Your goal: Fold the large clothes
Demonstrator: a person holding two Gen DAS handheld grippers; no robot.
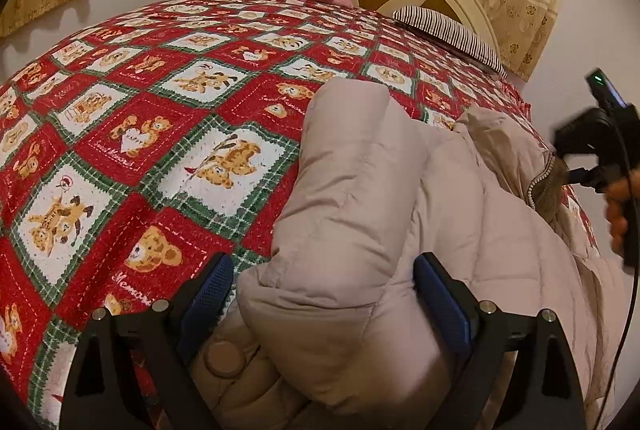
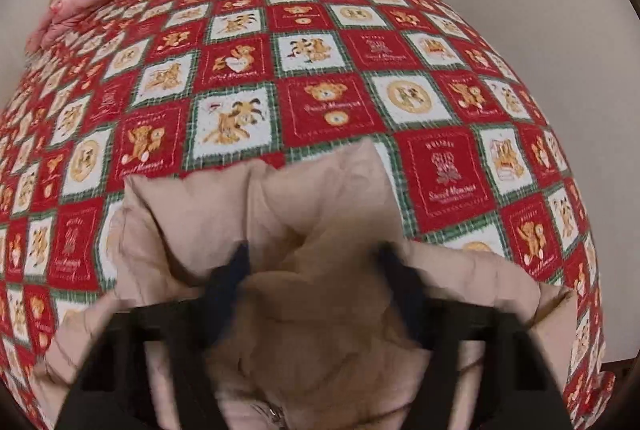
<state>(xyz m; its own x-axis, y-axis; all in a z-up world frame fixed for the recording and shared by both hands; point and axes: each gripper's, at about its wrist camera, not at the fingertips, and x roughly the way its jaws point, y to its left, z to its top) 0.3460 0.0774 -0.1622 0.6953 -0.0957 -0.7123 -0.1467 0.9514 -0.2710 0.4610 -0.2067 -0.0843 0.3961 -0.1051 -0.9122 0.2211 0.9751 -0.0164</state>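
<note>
From the left wrist view I see the puffy beige jacket (image 1: pixel 360 190) lying on the bed (image 1: pixel 140 110) — soft, light, springy, best taken at a hem or seam. My left gripper (image 1: pixel 324 294) has its jaws spread around a folded sleeve, pads apart from it.

From the right wrist view, blurred, my right gripper (image 2: pixel 312 286) pinches a bunch of jacket fabric — the lower hem is cut off.
</note>
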